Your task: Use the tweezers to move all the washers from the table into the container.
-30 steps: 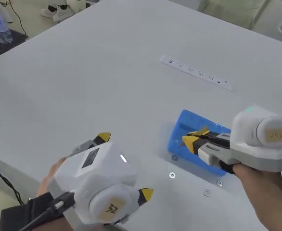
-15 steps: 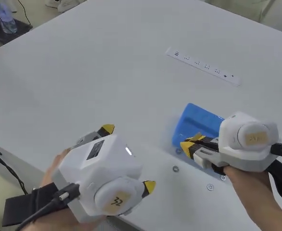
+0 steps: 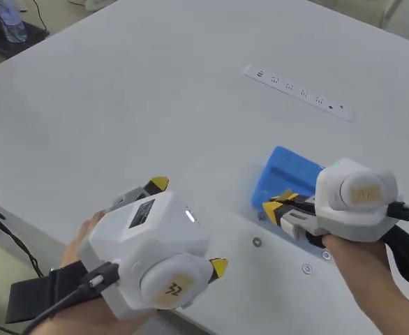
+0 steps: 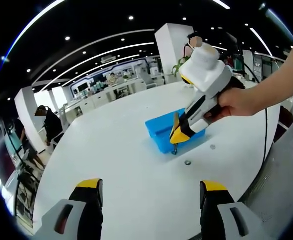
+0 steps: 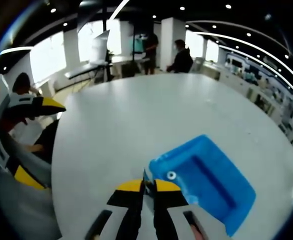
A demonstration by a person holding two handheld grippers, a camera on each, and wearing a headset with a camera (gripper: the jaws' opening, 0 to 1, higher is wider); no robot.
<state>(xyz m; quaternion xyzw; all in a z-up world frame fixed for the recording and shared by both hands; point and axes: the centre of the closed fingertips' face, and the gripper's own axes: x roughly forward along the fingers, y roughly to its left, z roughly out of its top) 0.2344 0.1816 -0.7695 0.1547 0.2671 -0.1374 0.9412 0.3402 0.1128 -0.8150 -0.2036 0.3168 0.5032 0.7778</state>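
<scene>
The blue container [image 3: 288, 169] lies on the white table [image 3: 155, 91]. My right gripper [image 3: 276, 207] is shut on the thin tweezers [image 5: 145, 181] and hovers at the container's near-left corner. A washer [image 5: 171, 175] shows on the blue at that corner, just ahead of the tweezers' tip. Three more washers [image 3: 257, 242] [image 3: 306, 268] [image 3: 326, 256] lie on the table in front of the container [image 5: 206, 182]. My left gripper [image 3: 188, 225] is open and holds nothing, low at the table's near edge. From the left gripper view, the right gripper [image 4: 179, 135] points down beside the container [image 4: 161, 131].
A white power strip [image 3: 299, 93] lies far across the table. The table's near edge runs under my left hand, and a black cable [image 3: 2, 230] hangs there. A person stands in the background of the right gripper view.
My right gripper has drawn back from over the container to its near-left corner. The head camera has shifted; the left gripper holds about the same place.
</scene>
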